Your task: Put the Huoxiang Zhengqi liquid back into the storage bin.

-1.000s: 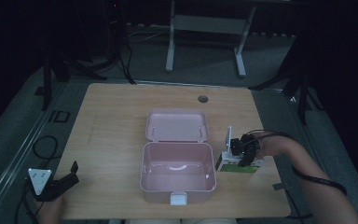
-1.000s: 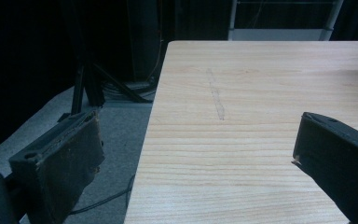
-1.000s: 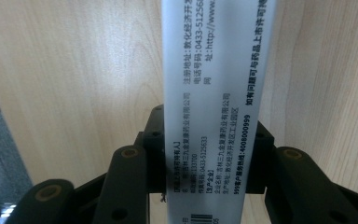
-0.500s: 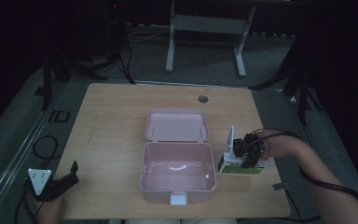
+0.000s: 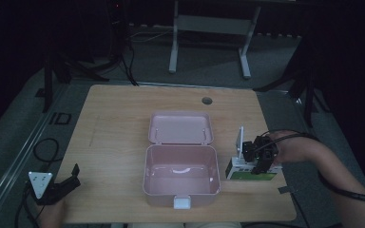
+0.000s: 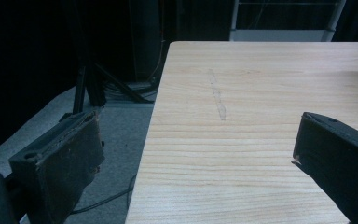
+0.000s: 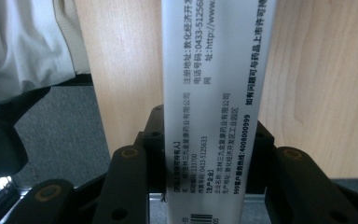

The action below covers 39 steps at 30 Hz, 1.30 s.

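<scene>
right gripper [image 5: 259,159] clamping white carton [image 7: 216,93], its print legible close-up; left gripper [image 5: 62,186] wide over table [image 6: 261,116]

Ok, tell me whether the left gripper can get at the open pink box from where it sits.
Probably yes: the left gripper sits open at the table's near-left edge, with bare wood between it and the pink box.

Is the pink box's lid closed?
No, the pink box lies open, its lid flat on the table behind it.
</scene>
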Each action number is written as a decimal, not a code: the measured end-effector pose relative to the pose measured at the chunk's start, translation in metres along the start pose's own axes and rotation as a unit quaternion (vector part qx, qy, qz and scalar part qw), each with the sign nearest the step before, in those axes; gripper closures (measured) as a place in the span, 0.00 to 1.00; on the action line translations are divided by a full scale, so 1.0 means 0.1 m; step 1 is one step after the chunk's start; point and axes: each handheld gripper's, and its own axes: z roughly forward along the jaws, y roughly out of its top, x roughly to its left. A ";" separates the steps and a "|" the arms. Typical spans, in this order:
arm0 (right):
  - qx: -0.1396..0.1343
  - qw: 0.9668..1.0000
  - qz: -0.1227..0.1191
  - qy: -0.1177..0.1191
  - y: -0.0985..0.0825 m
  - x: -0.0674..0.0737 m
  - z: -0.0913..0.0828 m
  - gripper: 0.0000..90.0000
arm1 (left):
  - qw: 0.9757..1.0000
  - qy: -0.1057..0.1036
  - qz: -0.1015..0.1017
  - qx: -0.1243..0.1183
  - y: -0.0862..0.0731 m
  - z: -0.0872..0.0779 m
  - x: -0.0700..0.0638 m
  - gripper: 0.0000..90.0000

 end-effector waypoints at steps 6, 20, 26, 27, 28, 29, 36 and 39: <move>-0.005 1.000 0.009 -0.002 -0.01 0.06 -0.21 0.69 | 1.000 0.001 -0.001 -0.001 0.00 0.00 0.00 0.02; -0.011 1.000 0.010 -0.014 0.06 0.24 -0.66 0.69 | 1.000 0.001 -0.002 0.000 0.00 0.00 0.00 0.02; -0.013 1.000 0.007 -0.017 0.14 0.28 -0.80 0.69 | 1.000 0.001 -0.002 0.000 0.00 0.00 0.00 0.02; -0.012 1.000 0.006 -0.017 0.15 0.29 -0.81 0.69 | 1.000 0.001 -0.002 0.001 0.00 0.00 0.00 0.02; -0.013 1.000 0.005 -0.017 0.18 0.29 -0.83 0.69 | 1.000 0.000 -0.002 0.000 0.00 0.00 0.00 0.02; -0.012 1.000 0.005 -0.016 0.19 0.29 -0.83 0.69 | 1.000 0.000 -0.002 0.000 0.00 0.00 0.00 0.02; -0.019 1.000 -0.002 -0.012 0.36 0.30 -0.89 0.69 | 1.000 0.000 -0.002 0.000 0.00 0.00 0.00 0.02; -0.017 1.000 -0.005 -0.011 0.44 0.31 -0.90 0.69 | 1.000 0.000 -0.002 -0.001 0.00 0.00 0.00 0.02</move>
